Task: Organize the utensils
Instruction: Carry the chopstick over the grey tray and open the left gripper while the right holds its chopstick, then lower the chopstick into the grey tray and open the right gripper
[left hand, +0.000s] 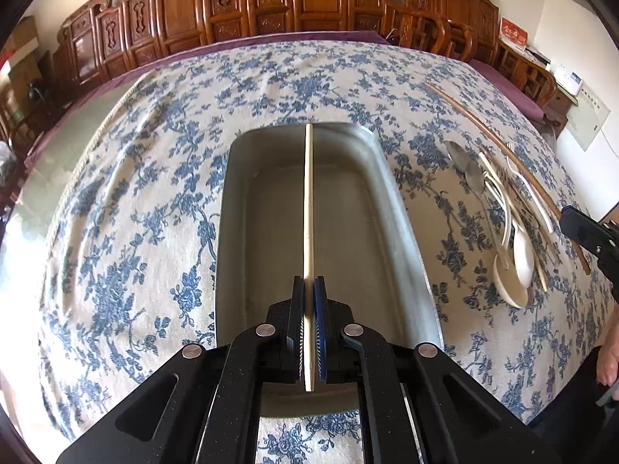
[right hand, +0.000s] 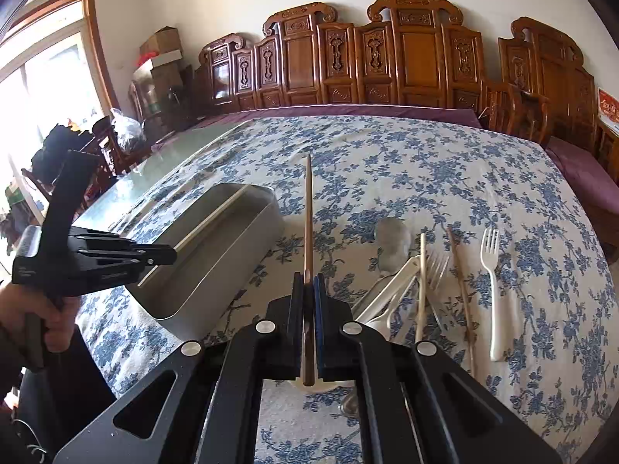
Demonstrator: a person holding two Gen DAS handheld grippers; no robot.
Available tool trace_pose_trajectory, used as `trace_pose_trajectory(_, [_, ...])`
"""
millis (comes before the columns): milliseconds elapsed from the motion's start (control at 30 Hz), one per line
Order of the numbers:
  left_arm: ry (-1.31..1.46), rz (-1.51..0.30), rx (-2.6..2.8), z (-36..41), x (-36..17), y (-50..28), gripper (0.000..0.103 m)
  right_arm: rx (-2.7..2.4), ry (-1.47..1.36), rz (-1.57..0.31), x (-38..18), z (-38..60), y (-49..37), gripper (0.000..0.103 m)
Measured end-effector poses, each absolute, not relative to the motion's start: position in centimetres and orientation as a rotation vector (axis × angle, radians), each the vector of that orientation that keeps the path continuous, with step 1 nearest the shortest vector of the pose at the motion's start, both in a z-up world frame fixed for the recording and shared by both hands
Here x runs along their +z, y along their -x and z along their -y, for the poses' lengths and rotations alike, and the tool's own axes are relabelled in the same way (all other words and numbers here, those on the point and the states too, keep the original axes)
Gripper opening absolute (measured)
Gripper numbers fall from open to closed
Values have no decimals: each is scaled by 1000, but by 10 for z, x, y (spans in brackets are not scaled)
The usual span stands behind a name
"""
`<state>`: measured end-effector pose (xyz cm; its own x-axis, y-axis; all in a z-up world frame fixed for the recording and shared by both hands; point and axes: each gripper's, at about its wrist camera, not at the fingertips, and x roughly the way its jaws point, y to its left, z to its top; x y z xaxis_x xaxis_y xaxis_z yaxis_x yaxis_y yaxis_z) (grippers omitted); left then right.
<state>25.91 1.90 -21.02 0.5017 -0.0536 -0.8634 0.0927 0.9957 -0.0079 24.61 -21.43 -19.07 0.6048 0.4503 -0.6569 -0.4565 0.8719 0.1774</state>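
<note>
Left tongs (left hand: pixel 308 290) gripping a pale chopstick (left hand: pixel 308 201) over the metal tray (left hand: pixel 232 232), right tongs (right hand: pixel 308 290) clamping a brown chopstick (right hand: pixel 308 216), remaining utensils (right hand: pixel 421 282) lying on the table (right hand: pixel 425 162)

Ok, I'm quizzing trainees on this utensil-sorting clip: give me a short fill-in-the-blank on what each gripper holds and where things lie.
1. The left gripper holds a pale chopstick above the metal ____.
2. The right gripper is shut on a ____ chopstick.
3. The white plastic fork lies on the floral ____.

Missing words: tray; brown; tablecloth
</note>
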Motion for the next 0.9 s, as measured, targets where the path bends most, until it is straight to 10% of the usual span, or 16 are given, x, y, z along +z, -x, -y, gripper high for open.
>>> trace_pose_trajectory(233, [-13, -1046, -91, -26, -221, -262, 6, 514, 37, -767, -188, 206, -244, 6])
trace_pose_trajectory(367, [-23, -1002, -95, -29, -213, -259, 23, 496, 57, -776, -186, 201, -244, 6])
trace_pose_trajectory(900, [-12, -857, -95, -68, -178, -236, 24, 537, 91, -849, -188, 125, -243, 6])
